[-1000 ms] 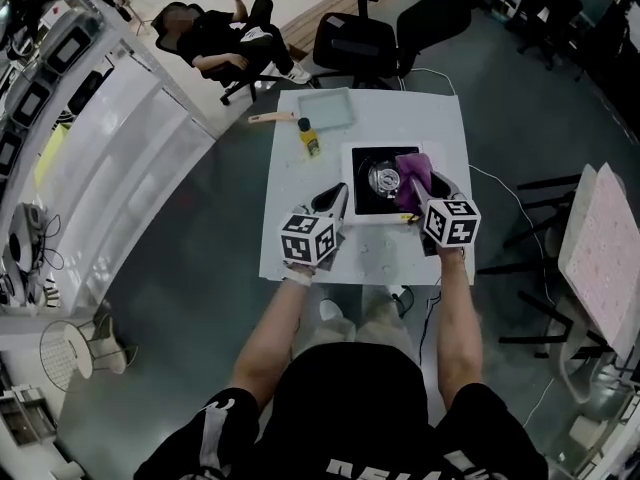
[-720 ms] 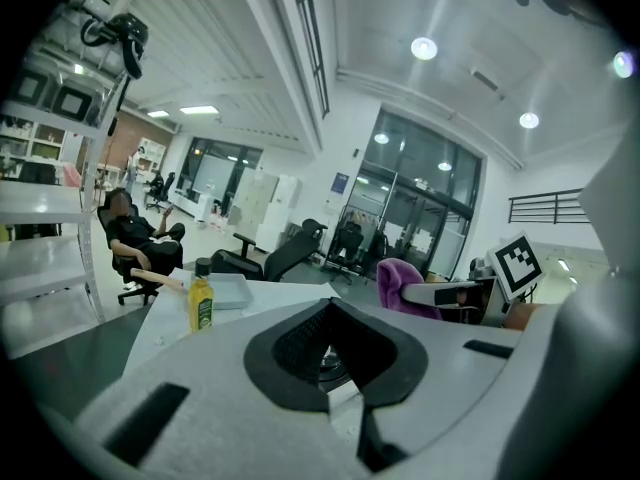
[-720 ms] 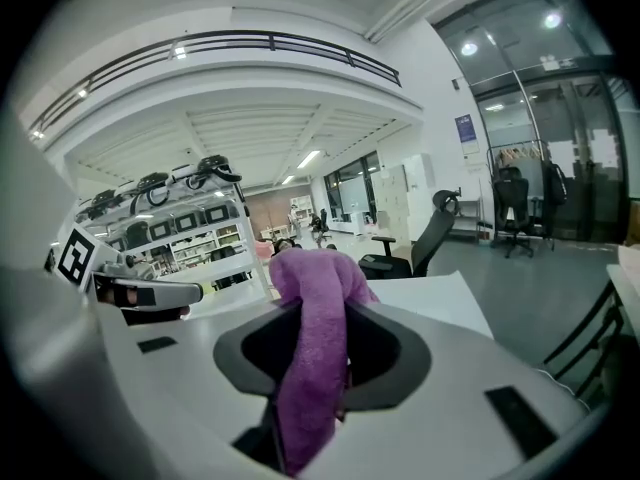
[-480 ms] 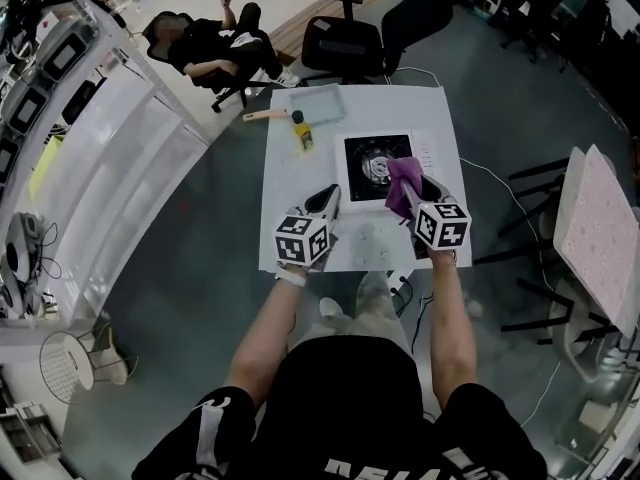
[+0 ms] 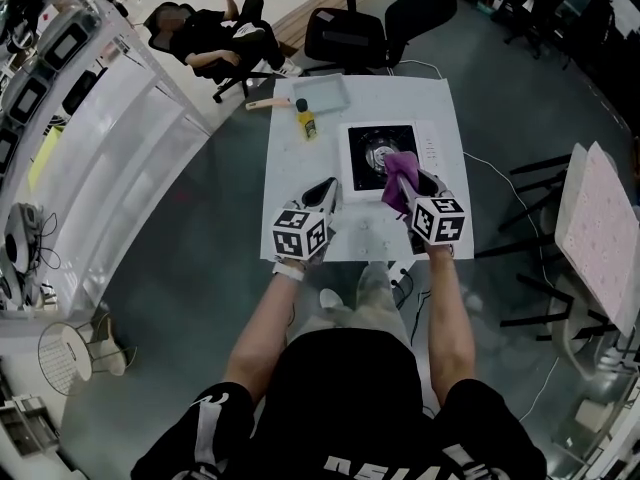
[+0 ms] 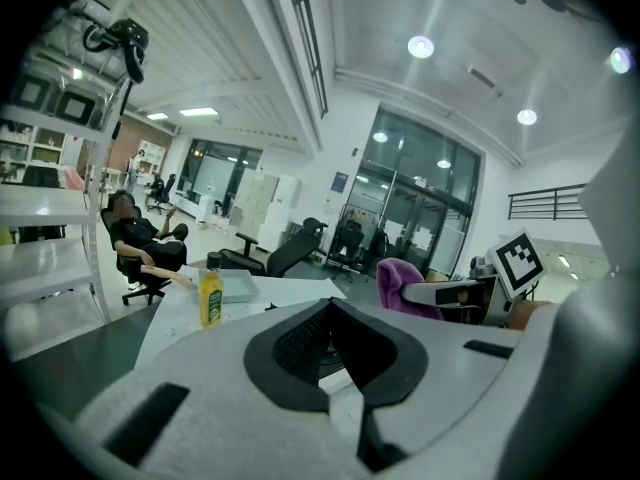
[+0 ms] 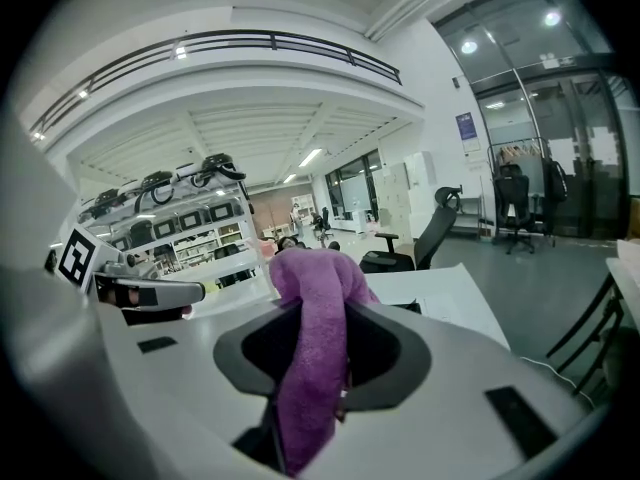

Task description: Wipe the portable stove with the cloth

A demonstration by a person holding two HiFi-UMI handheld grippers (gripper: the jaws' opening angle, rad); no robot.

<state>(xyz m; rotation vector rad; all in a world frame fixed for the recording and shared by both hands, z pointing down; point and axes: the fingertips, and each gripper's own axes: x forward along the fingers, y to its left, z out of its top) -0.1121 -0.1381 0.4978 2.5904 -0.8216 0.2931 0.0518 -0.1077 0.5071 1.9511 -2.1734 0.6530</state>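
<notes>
Purple cloth in grip at the portable stove.
Right gripper [image 7: 322, 306] jaws are partly closed, clamping the cloth [image 7: 312, 358], which bulges above the jaw tips and hangs below them. The portable stove [image 5: 372, 154] sits on the bench [image 5: 300, 230] just ahead of these jaws. Left gripper [image 6: 331, 310] jaws are together and empty, with the stove ahead to their right.

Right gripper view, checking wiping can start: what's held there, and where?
A purple fluffy cloth, a fold of it pinched between the right gripper's jaws.

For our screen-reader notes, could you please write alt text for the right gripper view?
A purple cloth hangs pinched in the right tongs, above a white table. The left tongs show at the left.
</notes>
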